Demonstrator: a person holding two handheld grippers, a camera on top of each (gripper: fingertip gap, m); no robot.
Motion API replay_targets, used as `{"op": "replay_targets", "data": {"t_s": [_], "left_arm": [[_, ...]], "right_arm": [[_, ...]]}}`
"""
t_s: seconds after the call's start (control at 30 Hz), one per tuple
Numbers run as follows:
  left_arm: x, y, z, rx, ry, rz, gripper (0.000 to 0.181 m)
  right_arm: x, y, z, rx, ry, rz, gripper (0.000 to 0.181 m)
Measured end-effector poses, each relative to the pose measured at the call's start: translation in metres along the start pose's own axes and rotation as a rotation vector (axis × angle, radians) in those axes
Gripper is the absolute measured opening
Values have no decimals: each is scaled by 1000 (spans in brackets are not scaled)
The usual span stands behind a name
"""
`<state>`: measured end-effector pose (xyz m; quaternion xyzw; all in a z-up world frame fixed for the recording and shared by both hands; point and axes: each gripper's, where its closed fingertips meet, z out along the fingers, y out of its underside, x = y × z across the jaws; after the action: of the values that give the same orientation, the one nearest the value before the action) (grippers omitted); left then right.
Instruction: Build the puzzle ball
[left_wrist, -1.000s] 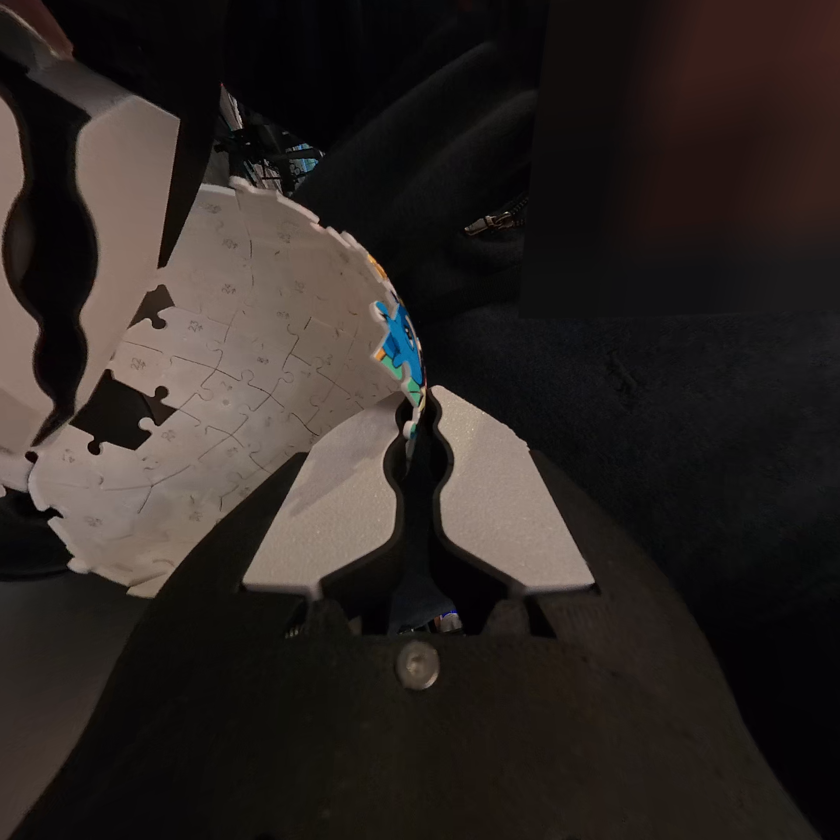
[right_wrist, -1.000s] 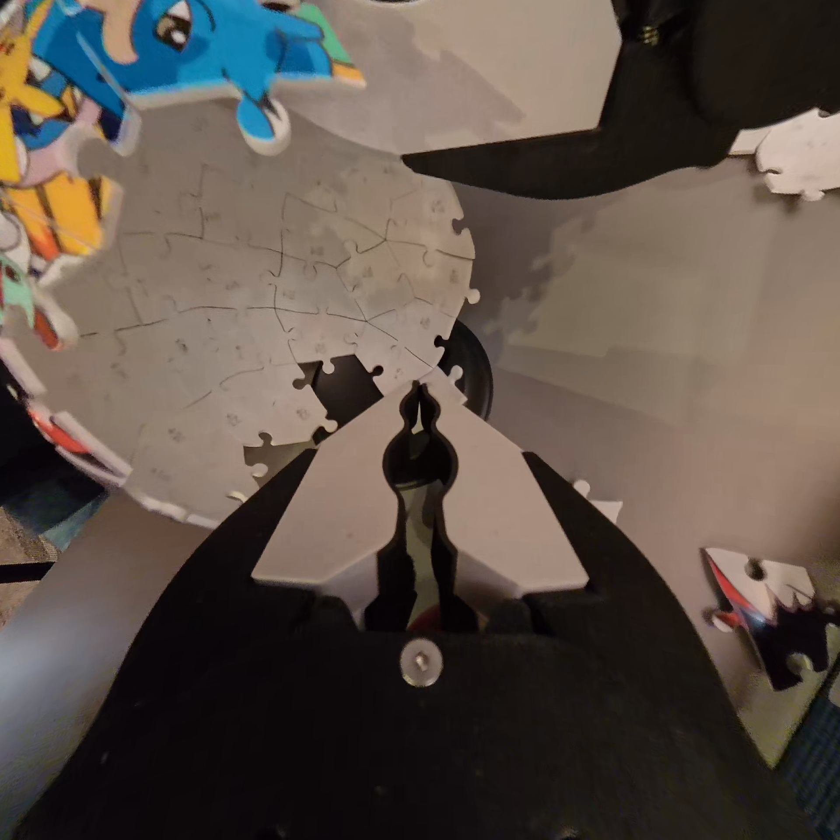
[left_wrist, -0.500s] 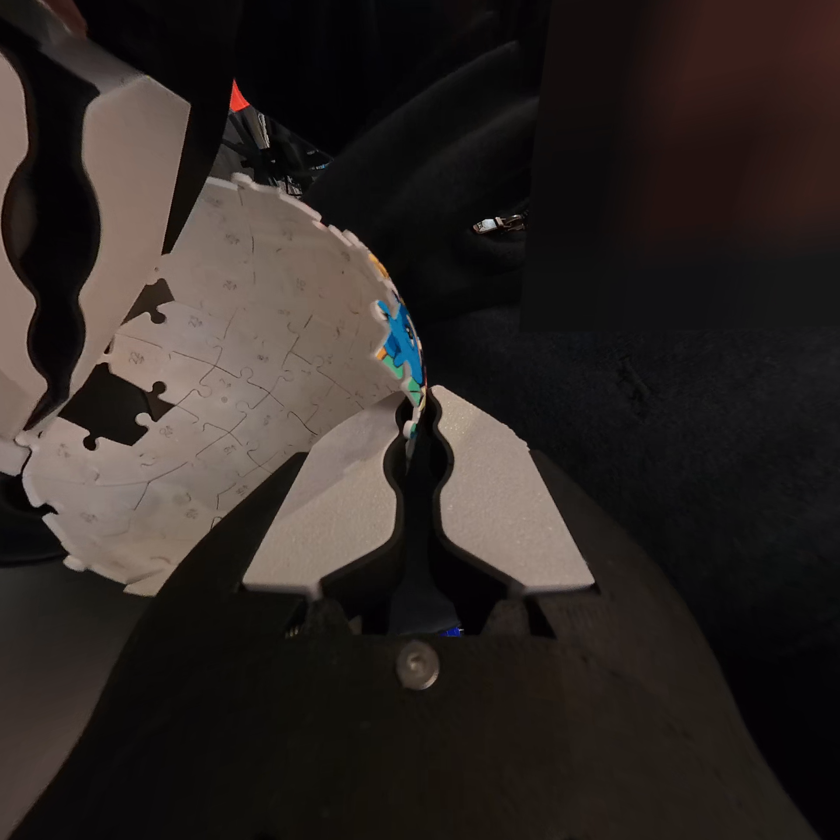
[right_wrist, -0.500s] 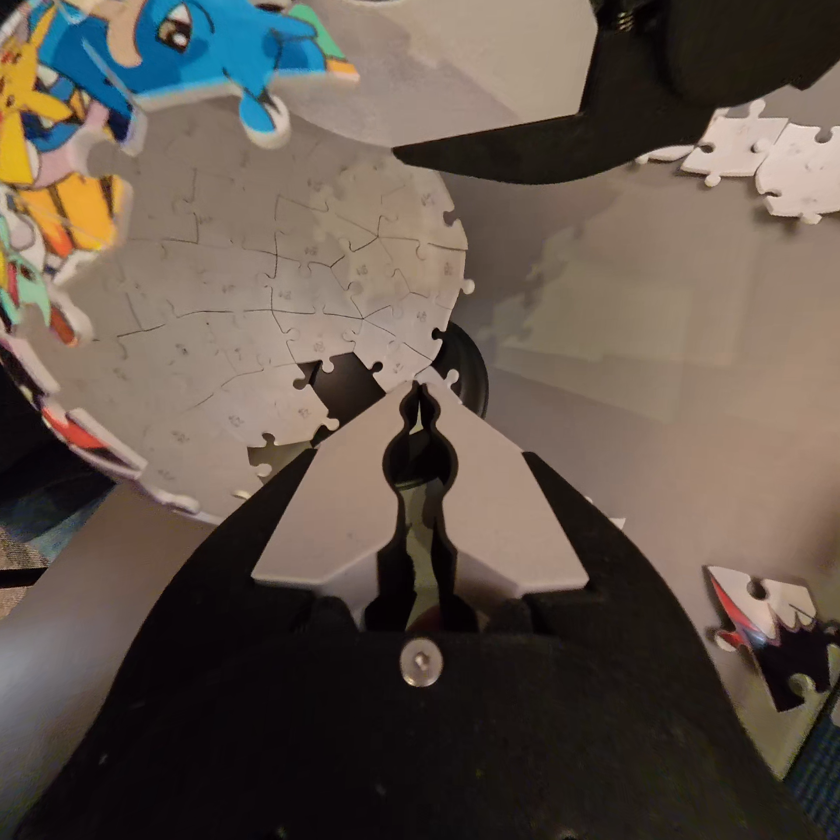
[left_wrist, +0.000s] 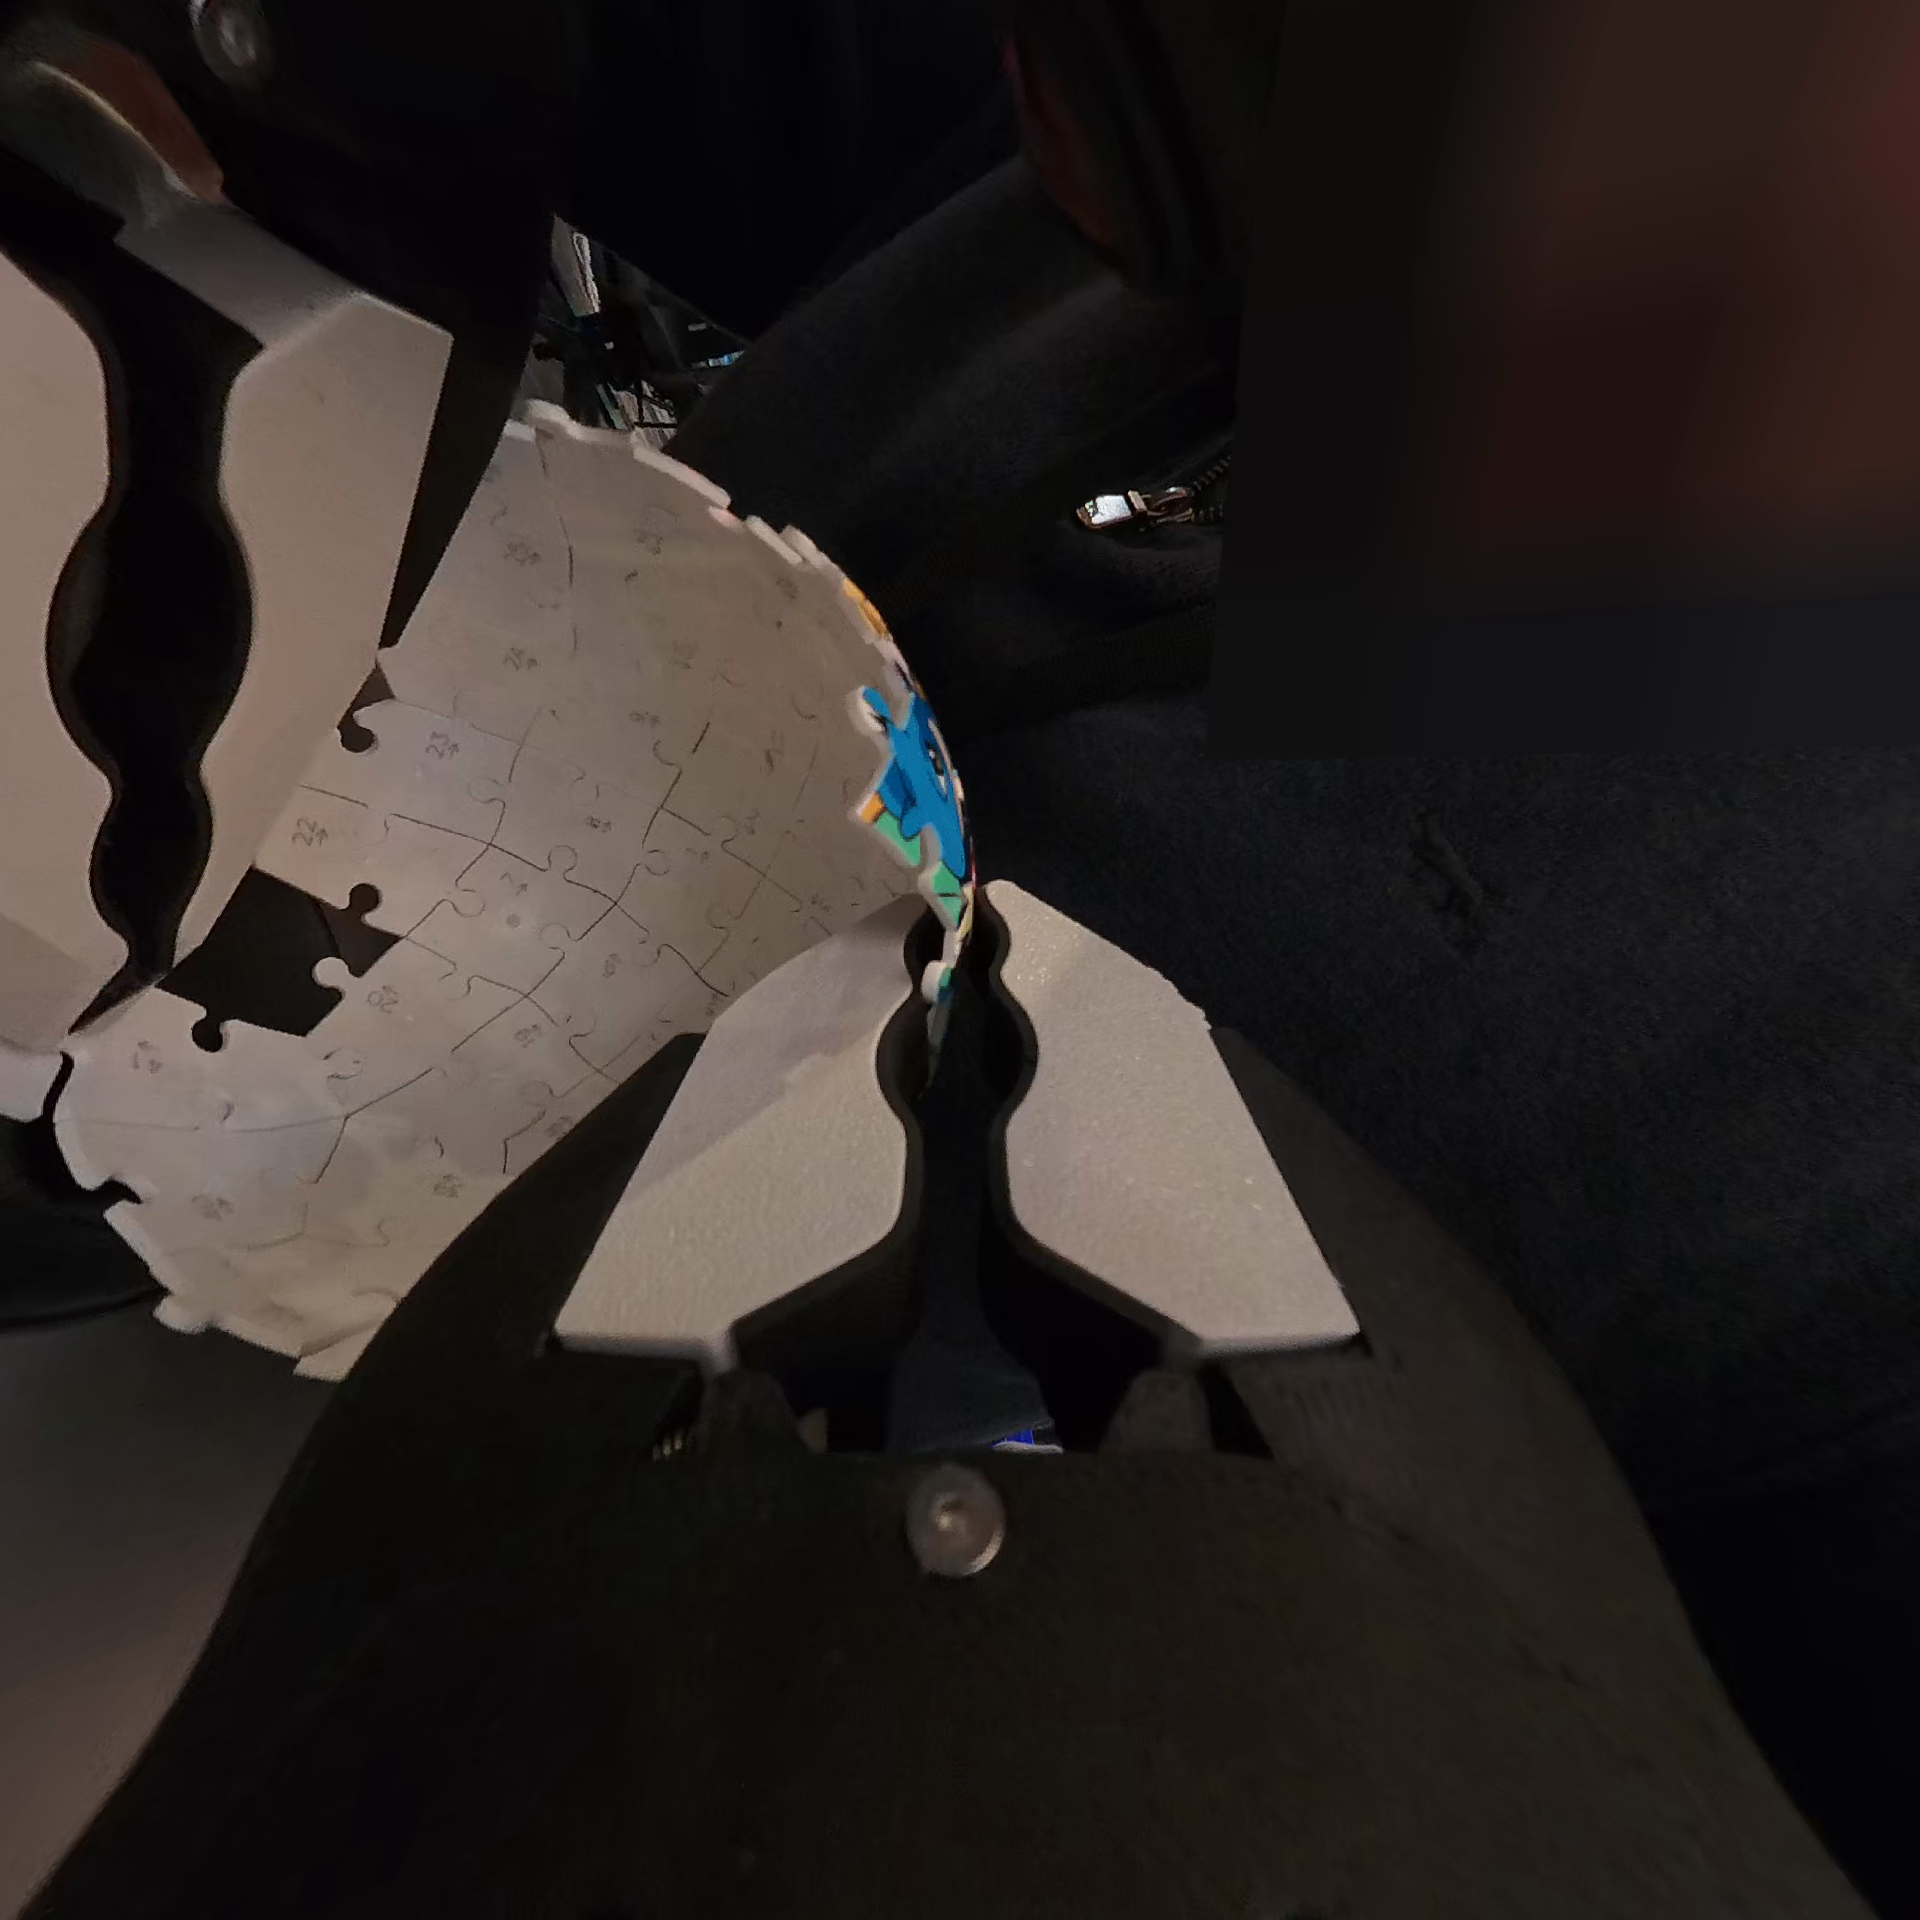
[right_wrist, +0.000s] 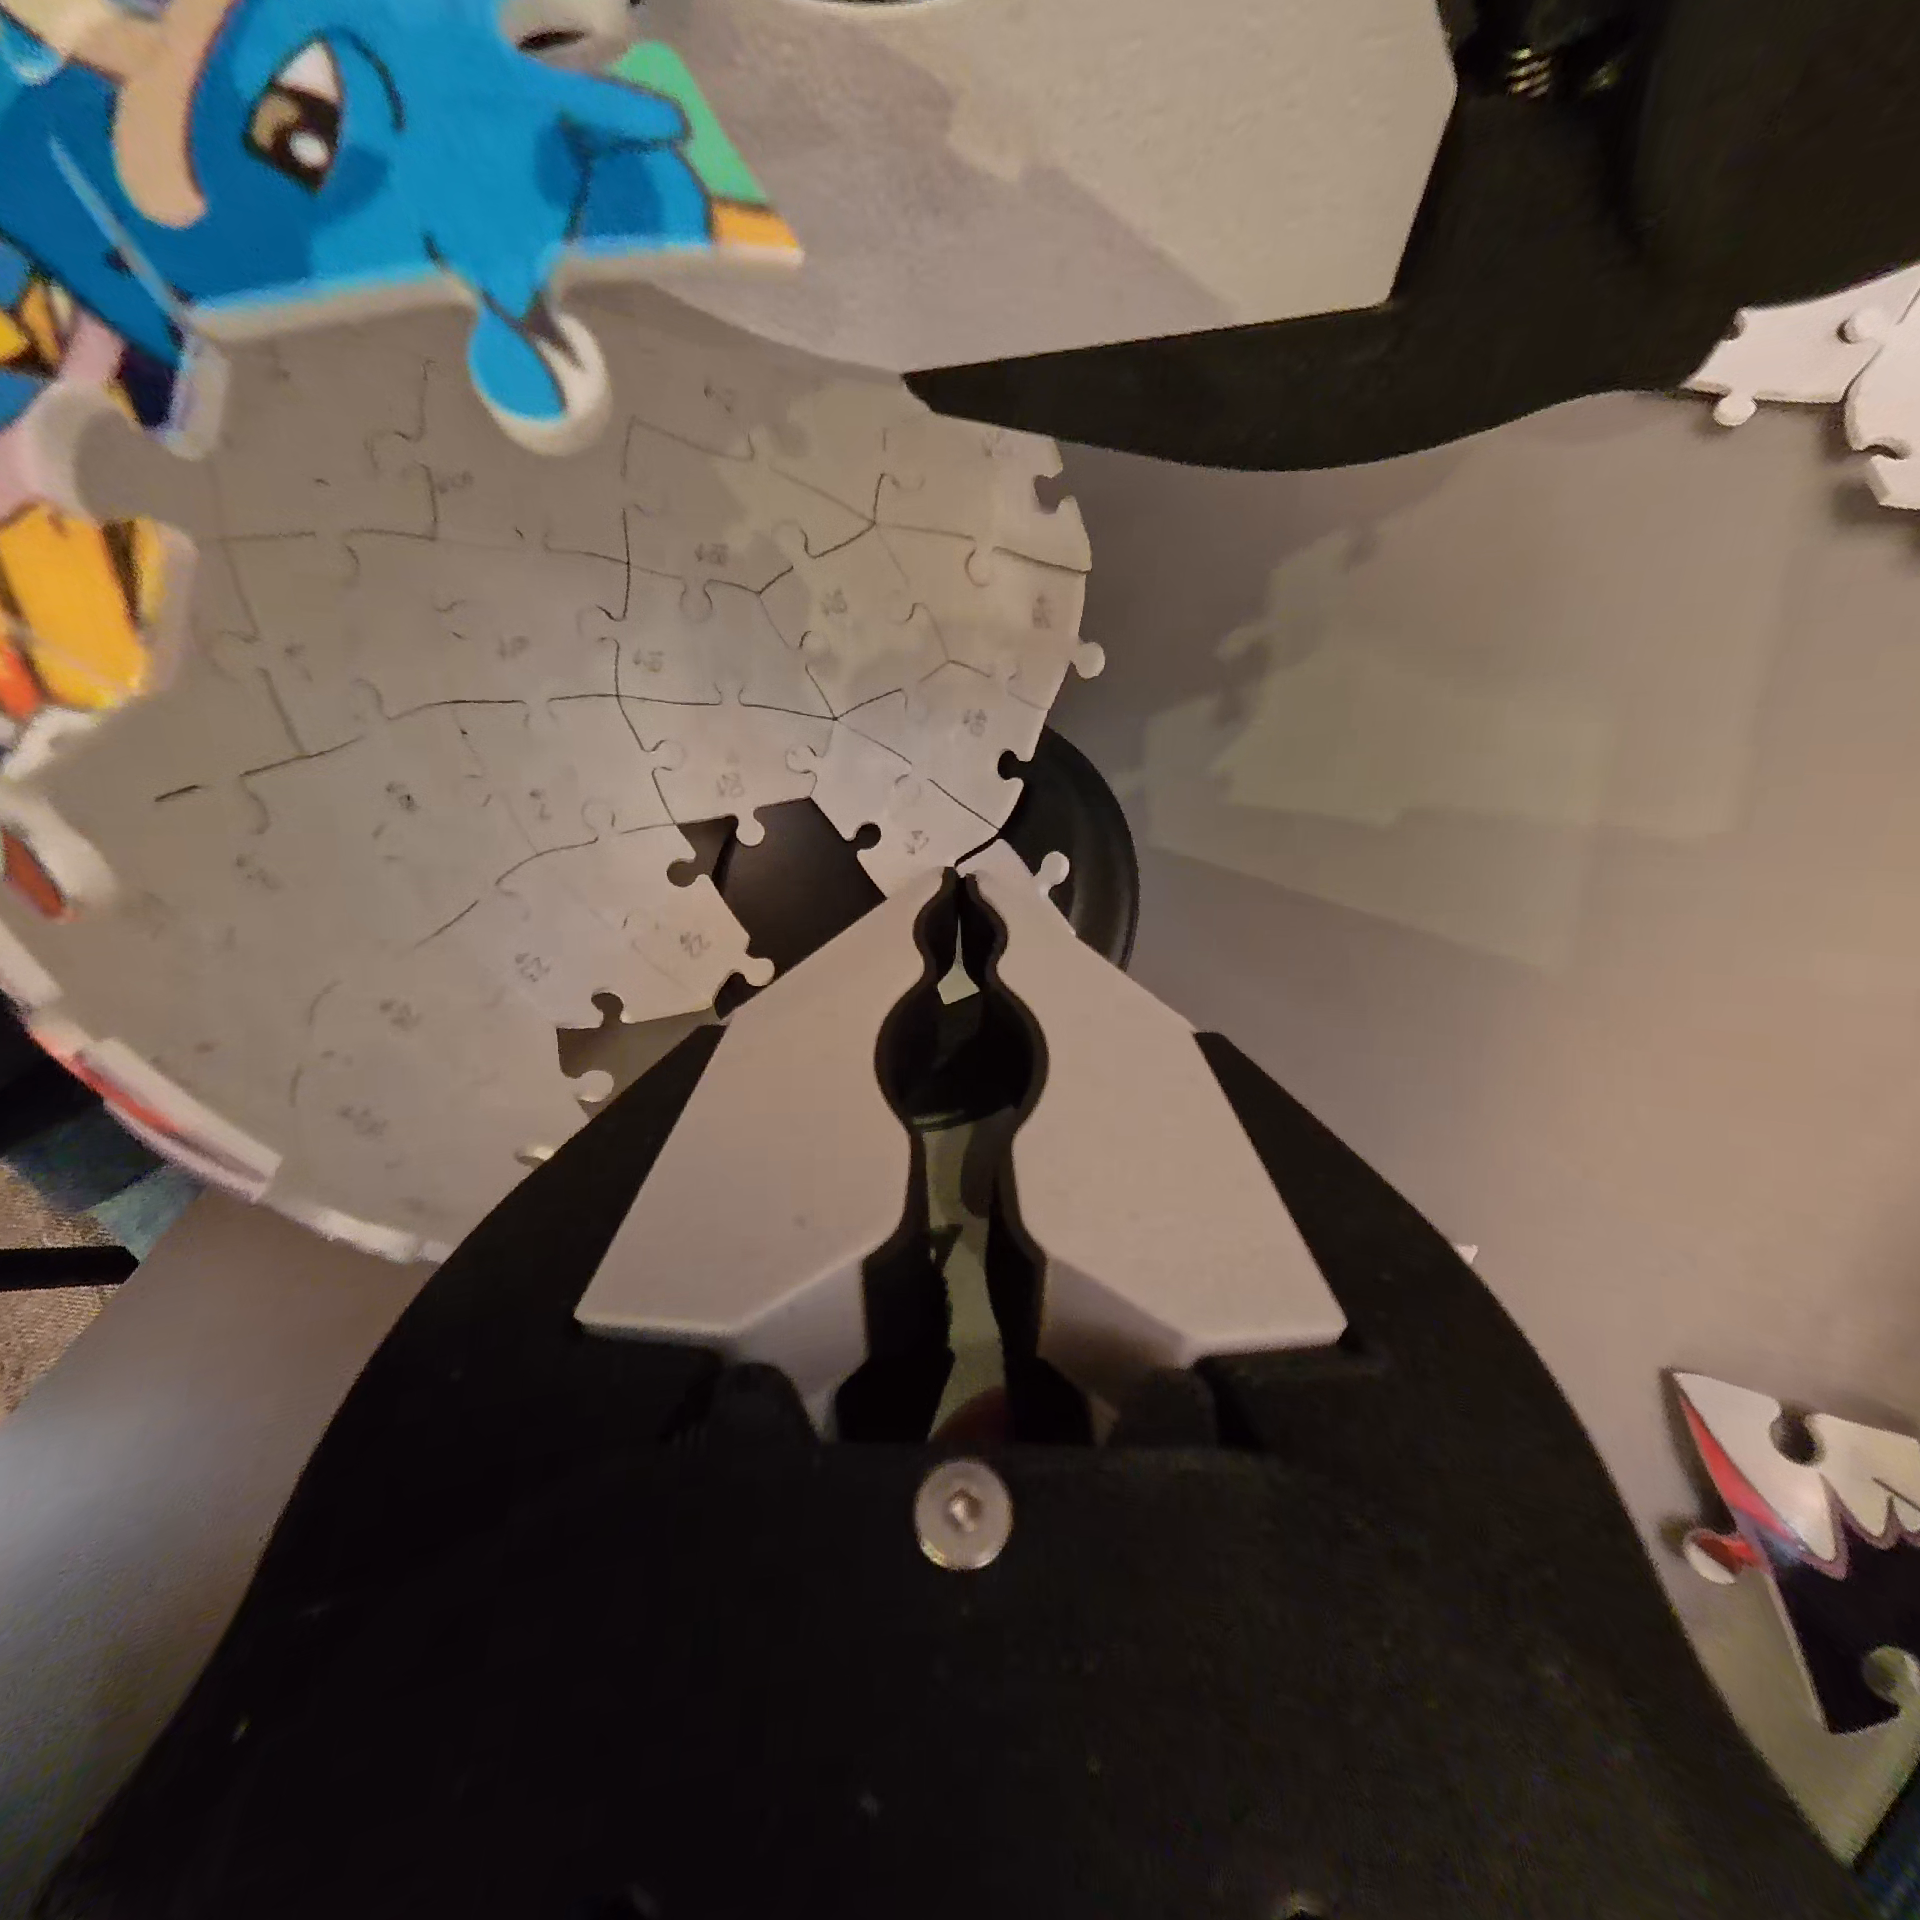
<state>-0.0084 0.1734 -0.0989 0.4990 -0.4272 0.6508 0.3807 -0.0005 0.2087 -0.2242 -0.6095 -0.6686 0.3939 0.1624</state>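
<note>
The half-built puzzle ball (left_wrist: 582, 831) is an open shell showing its white numbered inside, with cartoon print on the outside (right_wrist: 416, 187). My left gripper (left_wrist: 966, 914) is shut on its coloured rim and holds it tilted up. One left finger (right_wrist: 1039, 156) shows at the top of the right wrist view. My right gripper (right_wrist: 956, 888) is shut on a small white puzzle piece (right_wrist: 1023, 883) at the shell's lower edge, beside a piece-shaped gap (right_wrist: 800, 873). It also shows in the left wrist view (left_wrist: 104, 1008), next to that gap (left_wrist: 260, 966).
A black ring stand (right_wrist: 1091, 831) sits on the grey table (right_wrist: 1455, 935) behind the shell. Loose white pieces (right_wrist: 1818, 364) lie at the far right and a coloured piece (right_wrist: 1818, 1538) at the near right. A person's dark clothing (left_wrist: 1039, 520) fills the left wrist view's background. The grippers' ends are close to 12 cm from one another.
The shell has shifted slightly and the right gripper's tips have closed in on its lower edge beside the gap. Both grips are unchanged.
</note>
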Motion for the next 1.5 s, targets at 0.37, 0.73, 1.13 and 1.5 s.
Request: {"op": "replay_targets", "data": {"t_s": [0.37, 0.73, 1.13, 1.5], "left_arm": [[-1, 1, 0, -7, -2, -10, 5], [0, 1, 2, -3, -7, -18, 5], [1, 3, 2, -2, 0, -22, 5], [2, 6, 2, 5, -13, -21, 5]], "right_arm": [[-1, -2, 2, -11, -30, -10, 0], [-2, -2, 5, -17, -26, -15, 0], [-3, -9, 7, -3, -21, -7, 0], [-2, -8, 11, -22, -11, -19, 0]]}}
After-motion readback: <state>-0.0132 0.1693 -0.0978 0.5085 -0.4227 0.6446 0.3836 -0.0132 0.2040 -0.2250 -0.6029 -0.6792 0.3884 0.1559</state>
